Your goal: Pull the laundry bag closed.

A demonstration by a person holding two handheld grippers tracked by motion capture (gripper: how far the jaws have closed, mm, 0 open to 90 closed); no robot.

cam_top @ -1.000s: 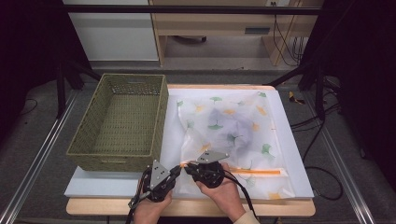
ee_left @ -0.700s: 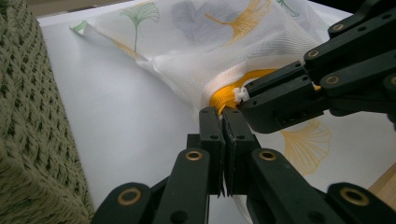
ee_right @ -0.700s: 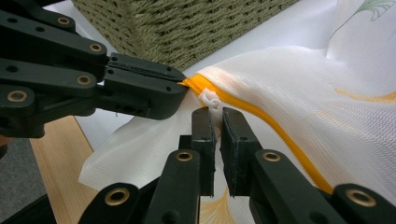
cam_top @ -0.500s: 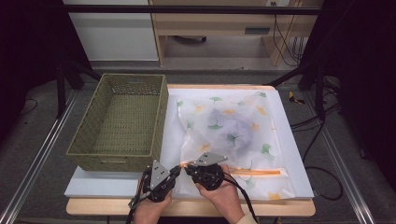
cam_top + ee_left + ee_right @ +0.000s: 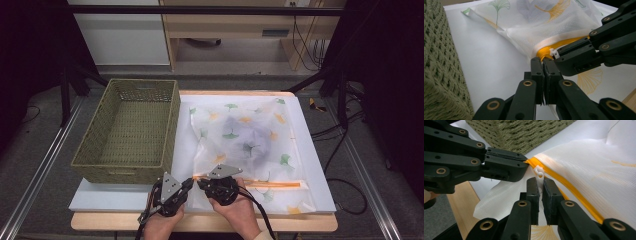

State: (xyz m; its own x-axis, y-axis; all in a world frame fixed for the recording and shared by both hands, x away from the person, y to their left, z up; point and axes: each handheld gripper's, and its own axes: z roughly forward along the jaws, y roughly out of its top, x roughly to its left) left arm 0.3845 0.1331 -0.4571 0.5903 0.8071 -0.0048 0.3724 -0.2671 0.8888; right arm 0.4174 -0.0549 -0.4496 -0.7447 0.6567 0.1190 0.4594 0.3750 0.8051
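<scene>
A white mesh bag (image 5: 240, 135) printed with ginkgo leaves lies flat on the white board, its orange zipper (image 5: 272, 184) running along the near edge. My left gripper (image 5: 190, 182) is shut on the bag's corner at the zipper's end (image 5: 543, 53); its jaws (image 5: 543, 65) stand pressed together on the cloth. Tip to tip with it, my right gripper (image 5: 201, 183) is shut on the white zipper pull (image 5: 538, 173), which sticks up between its jaws (image 5: 539, 183). In the right gripper view the left gripper (image 5: 522, 168) comes in from the left, touching the orange zipper (image 5: 574, 197).
A green woven basket (image 5: 125, 174) stands on the left of the board, close beside the left gripper (image 5: 439, 62). The white board (image 5: 310, 150) extends past the bag on the right. The wooden table edge (image 5: 300, 222) runs along the front.
</scene>
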